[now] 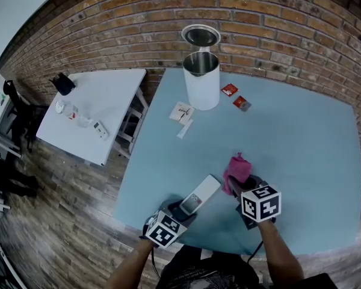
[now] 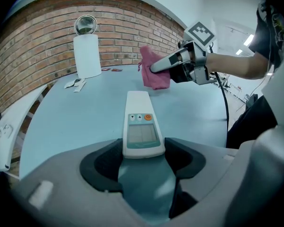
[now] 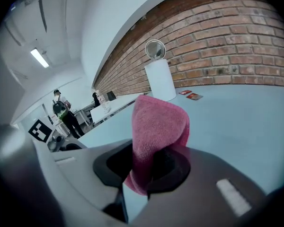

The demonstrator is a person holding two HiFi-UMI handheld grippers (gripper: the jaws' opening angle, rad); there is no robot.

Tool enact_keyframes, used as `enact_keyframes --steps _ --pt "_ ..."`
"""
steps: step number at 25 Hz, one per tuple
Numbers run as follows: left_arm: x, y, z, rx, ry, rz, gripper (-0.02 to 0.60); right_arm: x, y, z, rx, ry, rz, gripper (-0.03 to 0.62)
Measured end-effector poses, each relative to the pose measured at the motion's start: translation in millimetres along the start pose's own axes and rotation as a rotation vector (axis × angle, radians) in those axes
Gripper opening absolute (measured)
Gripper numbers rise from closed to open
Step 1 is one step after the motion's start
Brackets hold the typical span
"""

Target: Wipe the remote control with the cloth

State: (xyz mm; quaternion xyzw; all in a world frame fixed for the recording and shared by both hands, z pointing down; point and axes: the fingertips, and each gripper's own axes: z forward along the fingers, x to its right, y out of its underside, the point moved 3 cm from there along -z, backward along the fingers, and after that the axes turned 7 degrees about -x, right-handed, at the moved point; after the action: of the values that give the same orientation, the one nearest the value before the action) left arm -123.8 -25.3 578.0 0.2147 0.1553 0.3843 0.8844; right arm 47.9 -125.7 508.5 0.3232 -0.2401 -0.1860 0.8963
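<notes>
Two grips over the blue table (image 1: pixel 301 143): my left gripper (image 2: pixel 143 161) clamps the near end of the stiff, light remote control (image 2: pixel 141 126) (smooth-cased, likely slippery, so best held by its sides), my right gripper (image 3: pixel 146 170) pinching the soft pink cloth (image 3: pixel 158 126) just beside its far end.

1. Cloth (image 3: pixel 158 126): pink, fuzzy nap, matt.
2. Remote control (image 2: pixel 141 126): white plastic, smooth, slight sheen.
3. Table (image 1: pixel 301 161): pale blue top, smooth, matt.
4. Bin (image 1: pixel 201 80) near the table's far edge: white, smooth body; lid (image 1: pixel 200 36) polished metal.
5. Wall (image 1: pixel 168 17): rough red brick.
6. Floor (image 1: pixel 66 221): wood-look planks, grainy.
</notes>
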Motion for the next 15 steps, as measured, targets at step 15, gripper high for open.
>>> enact_keyframes --steps 15 --pt "2 -3 -2 -0.042 0.031 0.042 0.276 6 -2 44 -0.164 0.01 -0.164 0.074"
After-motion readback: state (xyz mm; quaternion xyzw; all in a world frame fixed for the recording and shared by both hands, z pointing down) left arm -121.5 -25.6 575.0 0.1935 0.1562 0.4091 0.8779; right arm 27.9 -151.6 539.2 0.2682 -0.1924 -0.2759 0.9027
